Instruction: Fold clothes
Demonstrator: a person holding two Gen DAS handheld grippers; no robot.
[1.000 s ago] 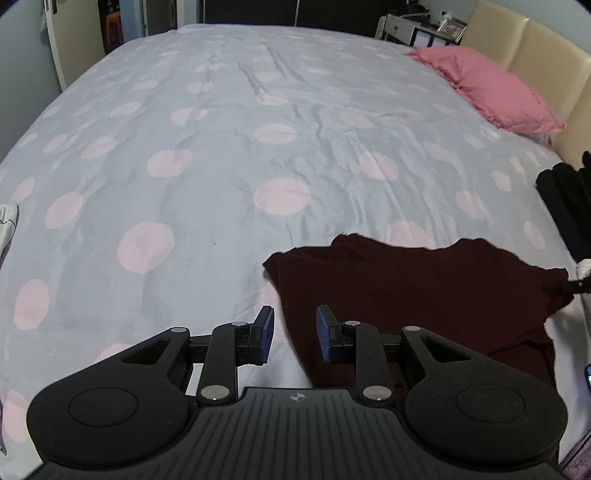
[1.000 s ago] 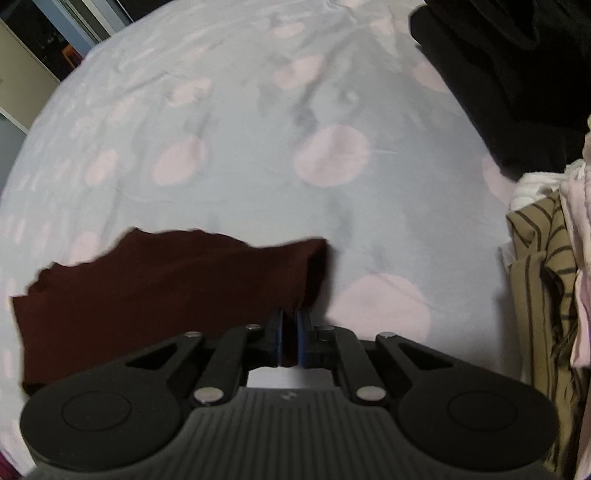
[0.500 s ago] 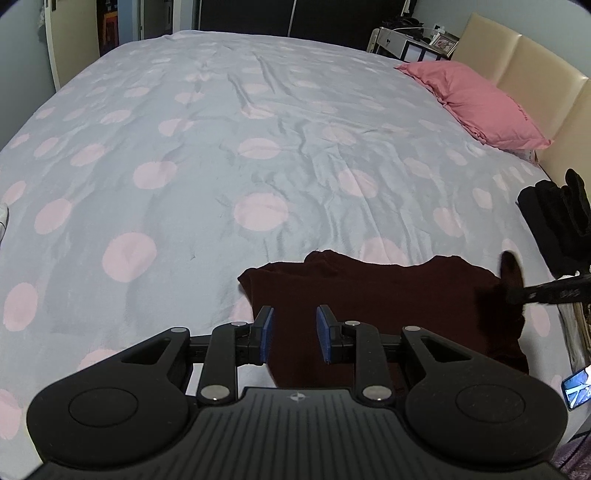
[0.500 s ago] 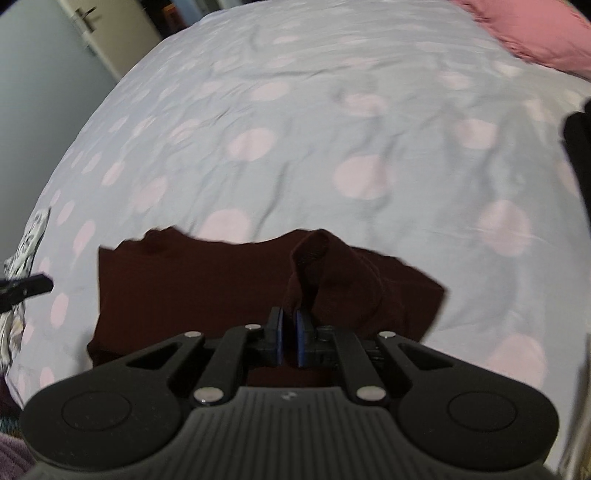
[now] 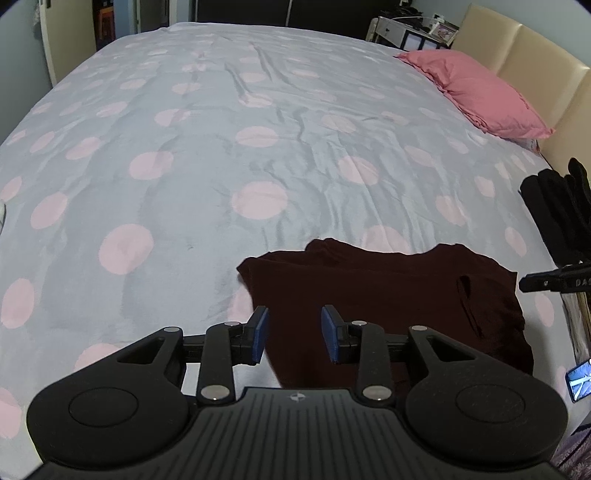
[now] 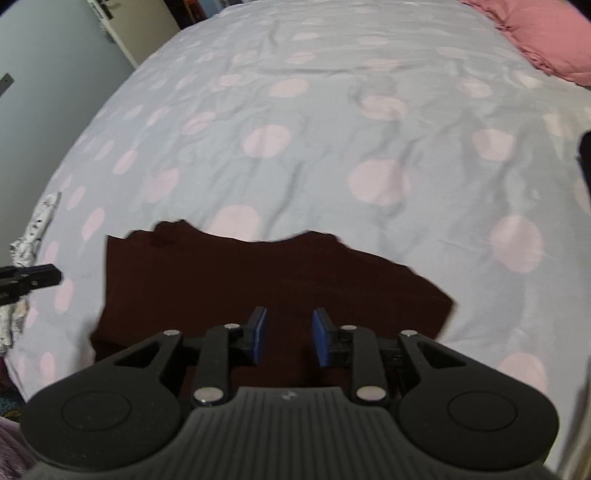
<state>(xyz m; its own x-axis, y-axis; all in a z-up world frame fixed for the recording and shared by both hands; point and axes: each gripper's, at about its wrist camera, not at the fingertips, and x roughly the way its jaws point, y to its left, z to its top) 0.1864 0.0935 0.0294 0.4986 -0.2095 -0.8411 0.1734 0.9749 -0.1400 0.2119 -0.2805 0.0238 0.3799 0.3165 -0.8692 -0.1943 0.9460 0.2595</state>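
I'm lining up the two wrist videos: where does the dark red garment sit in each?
Left wrist: dark red garment lies lower centre-right, beyond the open left tool.
Right wrist: lower centre-left, beyond the open right tool.
Shared landmark: pink pillow, top right in both.

I read only "DAS", cut off at the frame's right edge, on the right gripper point(image 5: 557, 282) in my left wrist view.

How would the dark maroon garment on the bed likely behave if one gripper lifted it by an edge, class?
The maroon garment would probably droop limply: it lies flat with soft creases. It likely feels light, being thin. Its folded layers may slide apart on the bedspread.
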